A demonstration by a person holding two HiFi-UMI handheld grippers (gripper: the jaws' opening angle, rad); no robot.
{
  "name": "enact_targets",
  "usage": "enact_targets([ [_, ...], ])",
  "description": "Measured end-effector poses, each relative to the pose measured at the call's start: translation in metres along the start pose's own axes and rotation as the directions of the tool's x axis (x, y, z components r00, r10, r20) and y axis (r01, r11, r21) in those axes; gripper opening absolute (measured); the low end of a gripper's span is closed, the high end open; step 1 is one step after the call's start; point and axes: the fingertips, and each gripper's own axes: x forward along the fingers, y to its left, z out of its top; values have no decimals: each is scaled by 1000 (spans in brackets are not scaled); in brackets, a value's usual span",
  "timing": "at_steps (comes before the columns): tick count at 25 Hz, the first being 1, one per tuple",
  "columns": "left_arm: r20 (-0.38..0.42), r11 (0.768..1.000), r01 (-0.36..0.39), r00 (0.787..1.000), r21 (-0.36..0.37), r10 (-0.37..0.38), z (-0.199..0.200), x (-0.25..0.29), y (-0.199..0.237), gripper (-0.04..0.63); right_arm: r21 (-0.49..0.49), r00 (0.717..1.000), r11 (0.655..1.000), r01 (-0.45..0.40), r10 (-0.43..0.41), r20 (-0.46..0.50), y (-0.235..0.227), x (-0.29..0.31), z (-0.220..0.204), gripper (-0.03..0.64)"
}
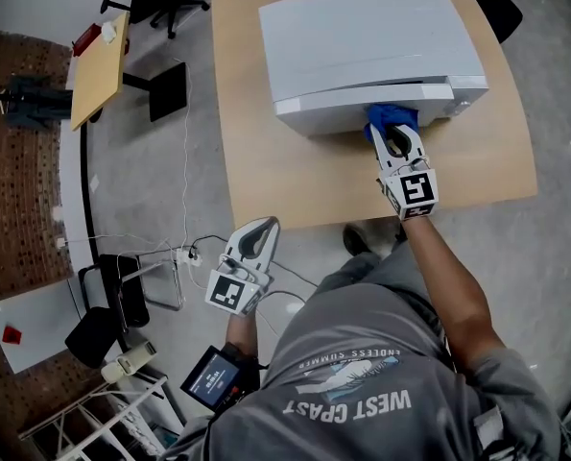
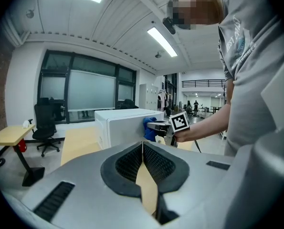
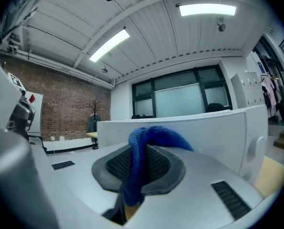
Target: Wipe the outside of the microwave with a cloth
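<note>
Table (image 1: 256,113), microwave (image 1: 362,36) at 12 o'clock. Right gripper (image 1: 392,134) clamped on cloth (image 1: 391,116) at its front; left gripper (image 1: 263,227) closed, empty, 7 o'clock. Wiping judged begun; top, sides outstanding.

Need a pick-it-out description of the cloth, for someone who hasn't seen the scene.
A white microwave sits on the light wooden table. At its near face, the right gripper holds a bunched blue cloth up to the casing. It is the only blue thing on the table.
</note>
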Motion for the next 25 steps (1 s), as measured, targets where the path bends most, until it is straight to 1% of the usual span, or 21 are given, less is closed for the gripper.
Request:
enact_targets([
  [5, -15, 1000, -27, 1000, -8, 27, -11, -18, 8, 23, -37, 992, 992, -123, 123, -15, 61, 35, -9, 51],
  [7, -21, 999, -34, 999, -12, 34, -15, -23, 10, 23, -79, 983, 980, -185, 183, -25, 87, 48, -15, 51],
  [8, -23, 999, -36, 999, -13, 35, -17, -24, 10, 23, -115, 974, 967, -225, 222, -39, 101, 54, -18, 51],
  [10, -25, 999, -40, 999, -15, 39, -19, -27, 11, 23, -195, 950, 930, -310, 299, -85, 127, 68, -30, 51],
  [13, -30, 999, -49, 998, -20, 49, -22, -30, 11, 23, -281, 920, 877, -390, 355, -168, 147, 81, -52, 51],
  [15, -30, 998, -55, 998, -24, 54, -23, -32, 11, 23, -322, 908, 851, -414, 365, -205, 147, 81, -60, 51],
  [17, -26, 998, -59, 998, -28, 58, -23, -33, 12, 23, -349, 907, 840, -416, 355, -229, 138, 74, -66, 51],
  [19, -24, 998, -62, 998, -33, 61, -24, -31, 13, 23, -357, 910, 843, -403, 329, -251, 121, 65, -74, 51],
  [25, -2, 999, -34, 999, -27, 34, -16, -13, 7, 23, -358, 925, 876, -322, 211, -317, 45, 25, -96, 51],
])
